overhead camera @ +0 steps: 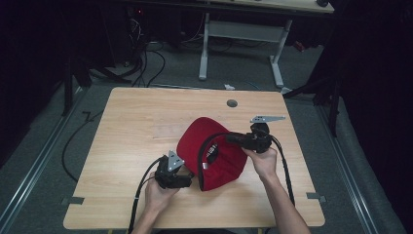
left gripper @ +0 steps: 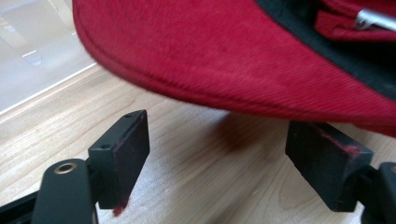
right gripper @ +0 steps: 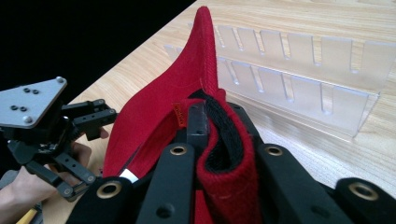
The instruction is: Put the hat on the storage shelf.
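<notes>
Holding a red cap (overhead camera: 214,156) off the tabletop (overhead camera: 136,126) by its rim: my right tool (right gripper: 219,140) is clamped on the black-lined edge of the crown, fabric bunched between the jaws. Cap sits right of centre, tipped up, opening toward me, brim edge low near the wood on the near side. Reads as light, soft corduroy; crown collapses under grip, brim looks stiffer. Best holds, I judge: the firm brim edge or the sweatband seam, not loose crown cloth. Left tool (left gripper: 217,154) sits low just beside the brim, jaws apart, nothing between them, brim hanging just above. Left hand (overhead camera: 158,192) grips from the near side; right hand (overhead camera: 265,161) comes in from the right, wrist turned inward. Clear slotted rack (right gripper: 299,70) lies beyond the cap.
</notes>
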`<move>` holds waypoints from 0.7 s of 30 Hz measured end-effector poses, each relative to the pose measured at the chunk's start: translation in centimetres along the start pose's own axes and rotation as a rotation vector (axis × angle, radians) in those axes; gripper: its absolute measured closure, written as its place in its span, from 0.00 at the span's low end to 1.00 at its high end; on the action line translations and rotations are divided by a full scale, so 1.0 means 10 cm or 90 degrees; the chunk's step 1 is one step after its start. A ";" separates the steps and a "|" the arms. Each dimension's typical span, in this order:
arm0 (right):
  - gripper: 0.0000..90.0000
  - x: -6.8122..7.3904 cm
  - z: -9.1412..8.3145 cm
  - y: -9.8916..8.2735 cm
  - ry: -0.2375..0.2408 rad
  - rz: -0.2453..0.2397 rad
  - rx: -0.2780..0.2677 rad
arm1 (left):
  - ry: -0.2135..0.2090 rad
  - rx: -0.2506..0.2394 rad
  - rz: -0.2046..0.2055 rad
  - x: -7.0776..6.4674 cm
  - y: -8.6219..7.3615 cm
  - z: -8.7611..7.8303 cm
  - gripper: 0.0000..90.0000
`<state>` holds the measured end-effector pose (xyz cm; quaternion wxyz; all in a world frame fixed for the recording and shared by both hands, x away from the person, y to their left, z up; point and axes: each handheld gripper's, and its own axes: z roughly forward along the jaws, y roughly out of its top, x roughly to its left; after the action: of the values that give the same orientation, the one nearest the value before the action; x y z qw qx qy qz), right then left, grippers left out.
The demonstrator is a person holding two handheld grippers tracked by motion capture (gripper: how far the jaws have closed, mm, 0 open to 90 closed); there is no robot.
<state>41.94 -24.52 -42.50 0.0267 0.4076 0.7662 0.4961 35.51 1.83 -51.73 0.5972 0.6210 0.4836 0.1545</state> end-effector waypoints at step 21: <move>0.91 0.06 0.08 -0.06 -0.043 -0.021 0.082 | 0.000 -0.066 0.036 -0.01 0.22 -0.18 0.18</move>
<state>41.53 -23.61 -43.19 0.0344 0.4126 0.8016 0.4313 34.98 3.21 -49.33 0.6239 0.6023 0.4576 0.1963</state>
